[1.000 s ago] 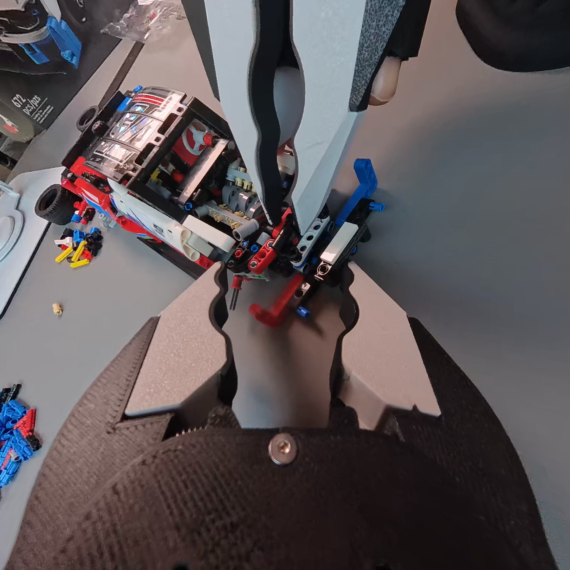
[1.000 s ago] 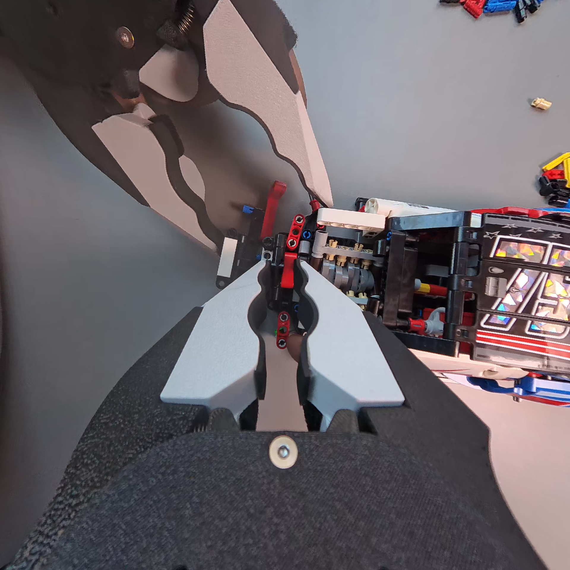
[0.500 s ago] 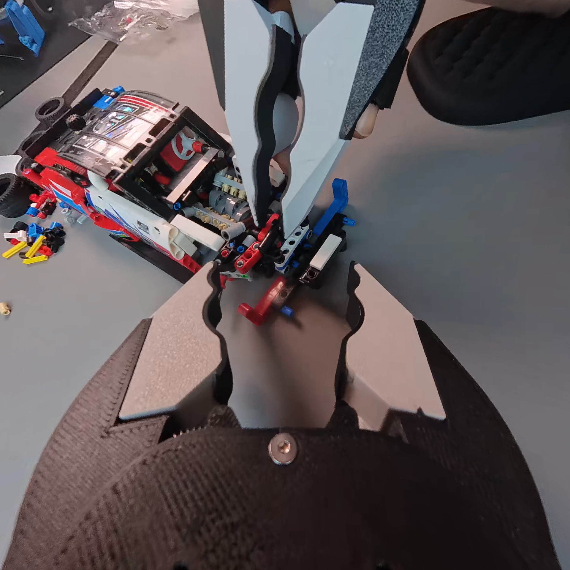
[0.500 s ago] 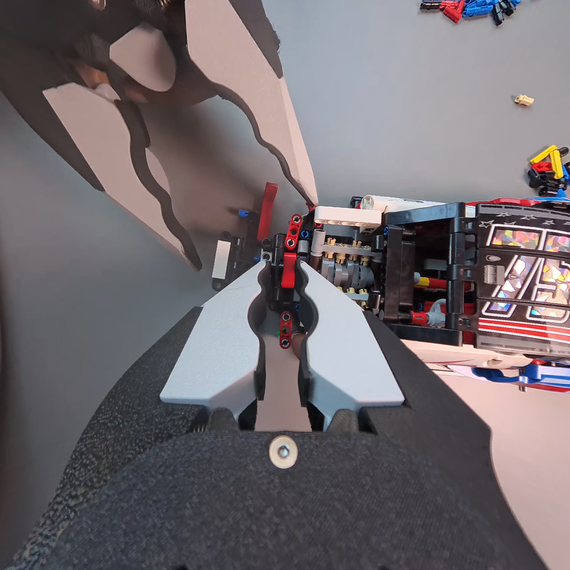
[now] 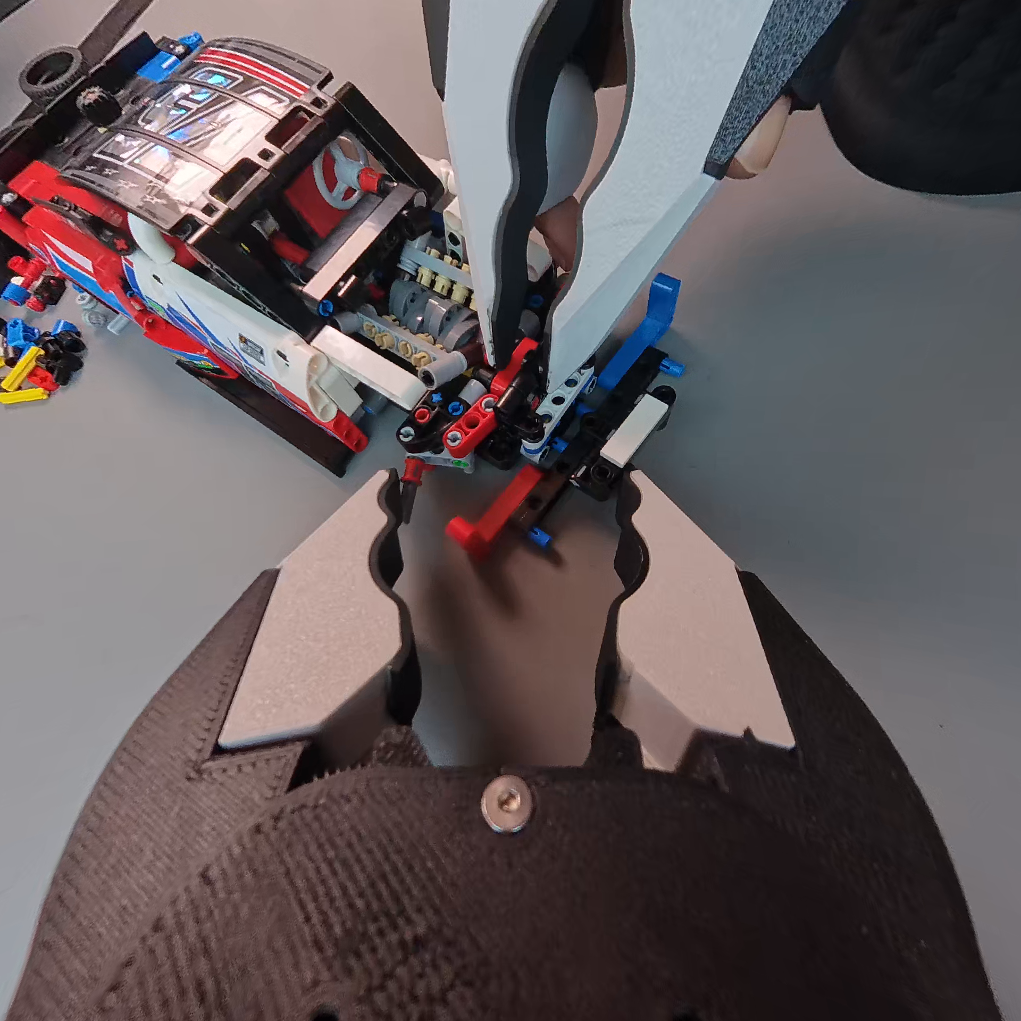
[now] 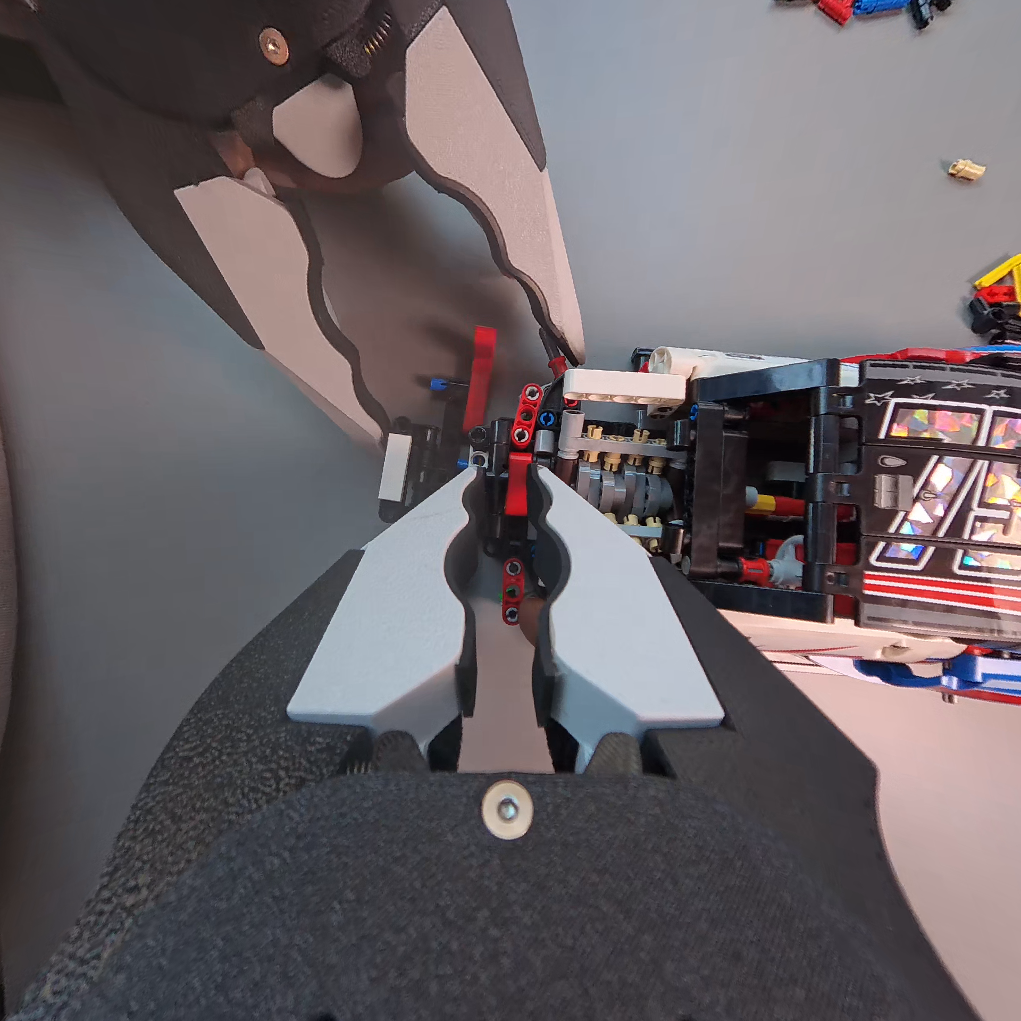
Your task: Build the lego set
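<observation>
The lego car [image 5: 232,221] lies on the grey table, with its open engine bay and unfinished rear frame facing my grippers; it also shows in the right wrist view [image 6: 829,497]. My right gripper [image 6: 504,469] is shut on a red piece [image 6: 518,486] on top of the rear frame, and comes down from above in the left wrist view [image 5: 522,367]. My left gripper [image 5: 509,480] is open and empty, its fingertips flanking the rear frame's end, where a red L-beam [image 5: 491,514] and a white tile [image 5: 635,425] sit. It shows open in the right wrist view [image 6: 475,398].
Loose small pieces [image 5: 33,359] lie beside the car's front, and a spare tyre [image 5: 52,72] lies at the far left. A tan piece [image 6: 966,168] and more piles [image 6: 994,298] lie on the table. A hand in a black sleeve [image 5: 928,83] holds the right gripper. Both grippers' tips are close together, under 4 cm apart.
My left gripper drew back a little, then came in again to the rear frame, staying open. My right gripper has kept its hold on the red piece.
</observation>
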The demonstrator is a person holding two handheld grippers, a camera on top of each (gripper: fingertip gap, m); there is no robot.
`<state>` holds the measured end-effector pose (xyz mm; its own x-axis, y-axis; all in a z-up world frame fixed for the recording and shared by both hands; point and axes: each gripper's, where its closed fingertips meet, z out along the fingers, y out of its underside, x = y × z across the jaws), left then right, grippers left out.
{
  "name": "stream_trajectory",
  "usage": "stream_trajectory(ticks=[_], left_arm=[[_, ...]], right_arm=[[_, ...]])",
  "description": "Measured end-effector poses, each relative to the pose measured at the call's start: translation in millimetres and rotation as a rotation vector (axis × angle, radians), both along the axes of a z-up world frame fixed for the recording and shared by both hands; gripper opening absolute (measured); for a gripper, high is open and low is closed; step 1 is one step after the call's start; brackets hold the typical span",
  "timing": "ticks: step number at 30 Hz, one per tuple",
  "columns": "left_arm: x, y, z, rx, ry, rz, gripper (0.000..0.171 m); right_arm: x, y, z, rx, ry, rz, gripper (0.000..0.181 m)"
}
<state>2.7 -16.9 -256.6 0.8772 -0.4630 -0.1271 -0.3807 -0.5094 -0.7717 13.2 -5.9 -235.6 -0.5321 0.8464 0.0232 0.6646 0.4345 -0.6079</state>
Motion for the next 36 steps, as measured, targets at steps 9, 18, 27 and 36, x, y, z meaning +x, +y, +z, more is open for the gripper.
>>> stream_trajectory(ticks=[9, 18, 27, 36], left_arm=[[-1.3, 3.7, 1.9, 0.041, 0.051, 0.07, 0.072], [-1.6, 4.9, 3.2, 0.05, 0.058, 0.093, 0.073], [4.9, -7.1, 16.6, 0.035, -0.065, 0.005, 0.084], [0.9, -7.9, 14.2, 0.058, 0.004, -0.012, 0.073]], right_arm=[[-0.1, 2.8, -0.3, -0.003, -0.007, -0.007, 0.012], [-2.1, 3.9, -0.1, 0.012, -0.017, -0.011, 0.012], [-2.7, 6.2, 1.6, 0.049, 0.038, -0.044, 0.013], [1.2, 4.6, 0.3, 0.159, -0.032, 0.042, 0.006]])
